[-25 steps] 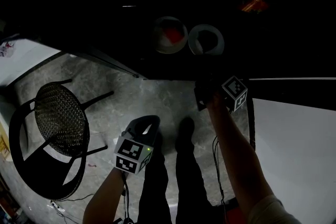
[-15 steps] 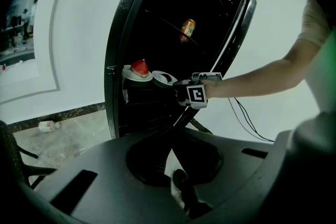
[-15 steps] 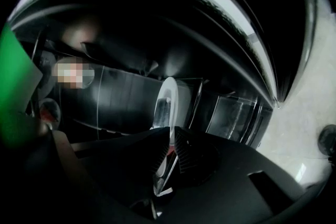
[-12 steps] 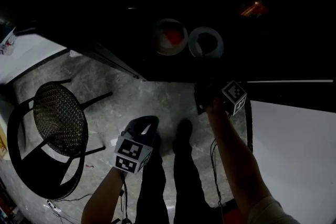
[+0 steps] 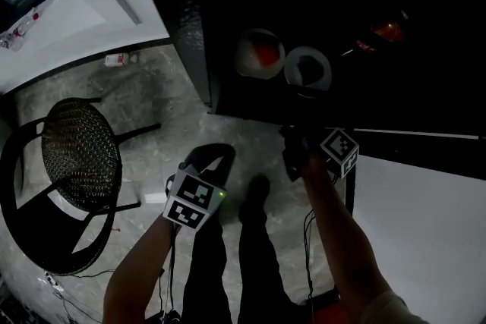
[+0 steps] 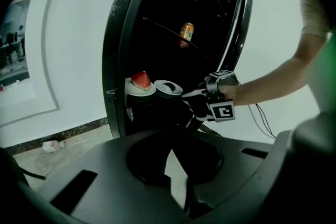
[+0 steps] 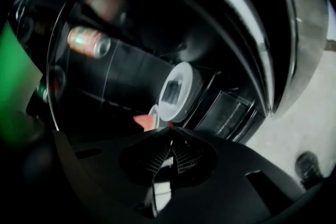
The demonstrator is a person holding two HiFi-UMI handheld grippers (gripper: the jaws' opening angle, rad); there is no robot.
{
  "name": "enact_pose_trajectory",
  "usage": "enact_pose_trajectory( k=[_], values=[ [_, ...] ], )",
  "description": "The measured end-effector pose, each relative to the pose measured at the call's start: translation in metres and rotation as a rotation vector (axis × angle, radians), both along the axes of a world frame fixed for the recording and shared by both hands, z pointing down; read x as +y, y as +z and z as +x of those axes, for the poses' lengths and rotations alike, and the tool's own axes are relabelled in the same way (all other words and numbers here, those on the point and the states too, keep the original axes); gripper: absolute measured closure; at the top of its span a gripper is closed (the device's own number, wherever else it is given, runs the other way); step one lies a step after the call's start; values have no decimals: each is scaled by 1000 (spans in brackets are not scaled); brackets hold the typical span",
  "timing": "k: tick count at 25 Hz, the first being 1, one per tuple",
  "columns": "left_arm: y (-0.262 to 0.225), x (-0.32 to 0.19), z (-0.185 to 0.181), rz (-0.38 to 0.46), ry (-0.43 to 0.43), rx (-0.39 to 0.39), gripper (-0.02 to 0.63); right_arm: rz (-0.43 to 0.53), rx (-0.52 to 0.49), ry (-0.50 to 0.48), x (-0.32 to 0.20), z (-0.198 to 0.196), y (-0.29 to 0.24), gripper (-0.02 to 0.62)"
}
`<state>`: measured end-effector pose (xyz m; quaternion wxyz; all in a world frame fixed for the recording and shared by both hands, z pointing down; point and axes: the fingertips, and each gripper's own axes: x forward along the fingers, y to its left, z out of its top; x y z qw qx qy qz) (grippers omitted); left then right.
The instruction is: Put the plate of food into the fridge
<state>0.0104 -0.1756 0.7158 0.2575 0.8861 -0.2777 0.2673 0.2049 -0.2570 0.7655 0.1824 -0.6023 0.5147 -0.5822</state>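
Observation:
The fridge (image 5: 228,11) stands open and dark inside. On a shelf sit a white plate with a red slice (image 5: 260,53) (image 6: 140,83) and, beside it, a second white plate with dark food (image 5: 307,68) (image 6: 167,89) (image 7: 177,91). My right gripper (image 5: 292,146) (image 6: 185,94) (image 7: 171,127) is shut and empty, its tips just in front of the second plate's rim and apart from it. My left gripper (image 5: 214,159) (image 6: 171,147) hangs lower, over the floor, shut with nothing in it.
An orange can (image 6: 186,34) (image 7: 86,42) lies on a higher shelf. The white fridge door (image 5: 425,209) stands open at the right. A black mesh chair (image 5: 76,155) stands on the stone floor at the left. The person's legs and shoes (image 5: 254,197) are below.
The head view has swung, so the fridge front now runs more upright in the picture. Both grippers keep about the same places and stay shut. The plates have not moved on the shelf.

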Motion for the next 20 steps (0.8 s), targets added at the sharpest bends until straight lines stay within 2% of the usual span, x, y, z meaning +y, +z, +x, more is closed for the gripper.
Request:
enact_pose_trajectory(
  k=[4,9,15,20],
  values=[
    [-8,-18,-11,15,-45,-4,596,1,64,-151,3,-26,-4,569],
    [-11,-18,-23,-15,-100,8,596,-5,133,-306,20,-56,-15,569],
    [-16,-12,-27,-54,-138,26,597,12,89,-316,40,-69,-38,569],
    [-41,-12,-32,-61,-171,64,596,40,80,-391,56,-90,-76,569]
  ],
)
